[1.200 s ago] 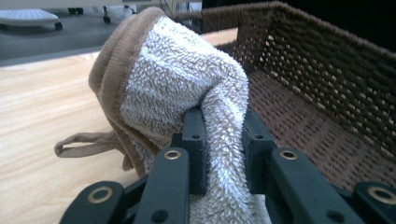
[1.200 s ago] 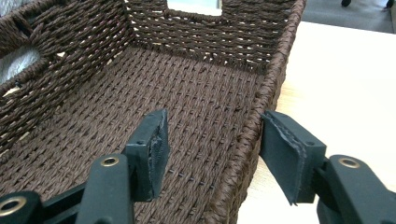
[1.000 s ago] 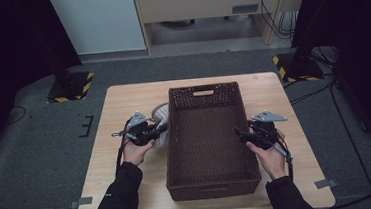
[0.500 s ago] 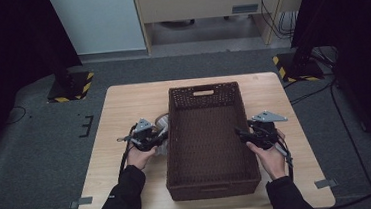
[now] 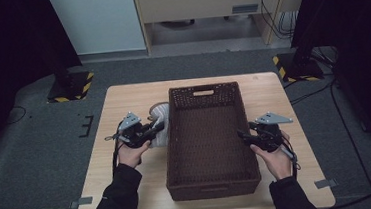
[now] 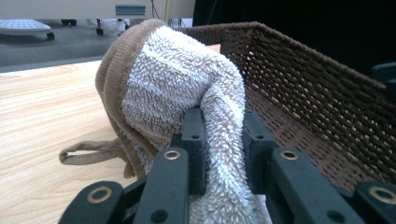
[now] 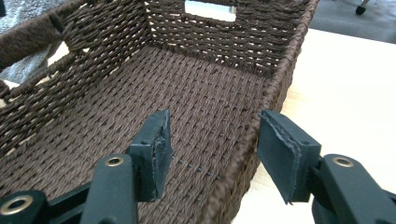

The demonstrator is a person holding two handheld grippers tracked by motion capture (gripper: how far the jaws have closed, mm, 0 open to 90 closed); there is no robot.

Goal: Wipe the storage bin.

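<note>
My left gripper is shut on a fluffy white sock with a brown cuff, holding it just above the table beside the left wall of the dark woven basket. In the left gripper view the sock bulges up between the pads of the left gripper, with the basket to its right. My right gripper sits at the basket's right wall. In the right gripper view its jaws have just been closing. The right gripper straddles the wall of the basket without pressing on it.
The basket's inside is bare woven floor. It stands mid-table on the light wooden table, with bare wood to either side. Two stand bases with yellow-black stripes rest on the grey floor beyond the table.
The left gripper has risen slightly with the sock beside the basket's left wall. The right hand has stayed at the right wall.
</note>
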